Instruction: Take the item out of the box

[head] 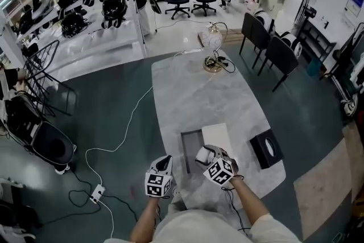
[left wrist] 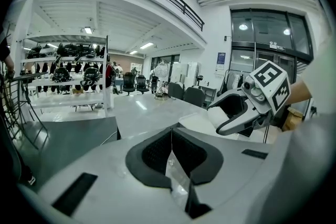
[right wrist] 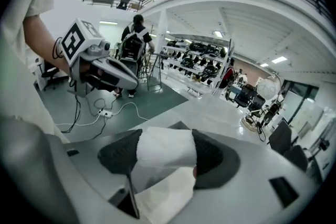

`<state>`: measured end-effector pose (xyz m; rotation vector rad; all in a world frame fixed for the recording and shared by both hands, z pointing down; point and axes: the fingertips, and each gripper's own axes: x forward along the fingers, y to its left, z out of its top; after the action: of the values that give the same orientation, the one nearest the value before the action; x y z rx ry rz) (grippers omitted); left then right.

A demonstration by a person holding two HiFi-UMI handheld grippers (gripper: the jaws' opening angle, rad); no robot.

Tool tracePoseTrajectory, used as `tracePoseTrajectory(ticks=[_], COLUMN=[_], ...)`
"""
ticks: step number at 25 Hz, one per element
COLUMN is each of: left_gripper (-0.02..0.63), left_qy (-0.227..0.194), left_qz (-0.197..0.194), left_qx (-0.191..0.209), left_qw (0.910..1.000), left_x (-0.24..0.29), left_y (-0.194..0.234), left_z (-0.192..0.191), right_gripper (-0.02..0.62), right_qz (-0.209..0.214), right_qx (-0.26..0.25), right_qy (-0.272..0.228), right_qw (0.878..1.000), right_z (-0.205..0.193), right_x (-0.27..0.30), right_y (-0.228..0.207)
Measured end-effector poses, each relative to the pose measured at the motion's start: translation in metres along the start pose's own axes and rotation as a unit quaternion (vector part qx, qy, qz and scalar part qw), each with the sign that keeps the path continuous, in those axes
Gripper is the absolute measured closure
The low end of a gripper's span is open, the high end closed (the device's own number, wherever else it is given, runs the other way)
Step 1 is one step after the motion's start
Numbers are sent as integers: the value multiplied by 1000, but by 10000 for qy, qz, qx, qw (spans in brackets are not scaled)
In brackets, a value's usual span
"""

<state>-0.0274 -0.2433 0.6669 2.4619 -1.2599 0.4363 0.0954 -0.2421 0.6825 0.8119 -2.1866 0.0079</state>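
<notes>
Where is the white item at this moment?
The white item is clamped in the right gripper, as its own view shows; in the head view it is at the grey box's right edge.

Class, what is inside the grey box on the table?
The box shows only a bare dark floor. The right gripper, shut on a white roll, covers part of its right side, so that part cannot be checked.

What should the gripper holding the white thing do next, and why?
Probably carry it sideways and set it on the bare table. The right gripper has its fingers clamped on the white item, held up near the gray box, so it seems out of it. The left gripper is shut on what looks like thin clear film.
</notes>
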Motion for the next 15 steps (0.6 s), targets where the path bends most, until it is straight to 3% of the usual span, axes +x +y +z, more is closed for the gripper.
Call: tracePoseTrajectory(ticks=[8, 15], left_gripper=[591, 591], left_qy=[-168, -282], left_qz=[-50, -109], left_qx=[187, 274], left_qw=[9997, 9992], left_x=[-6, -4], left_y=[-10, -20], left_z=[20, 31], right_gripper=[298, 298], right_qz=[-523, -1004], right_qx=[666, 1254], right_qy=[-588, -1026], right_qw=[9947, 9817], right_z=[12, 11], right_x=[-38, -74], right_y=[-16, -33])
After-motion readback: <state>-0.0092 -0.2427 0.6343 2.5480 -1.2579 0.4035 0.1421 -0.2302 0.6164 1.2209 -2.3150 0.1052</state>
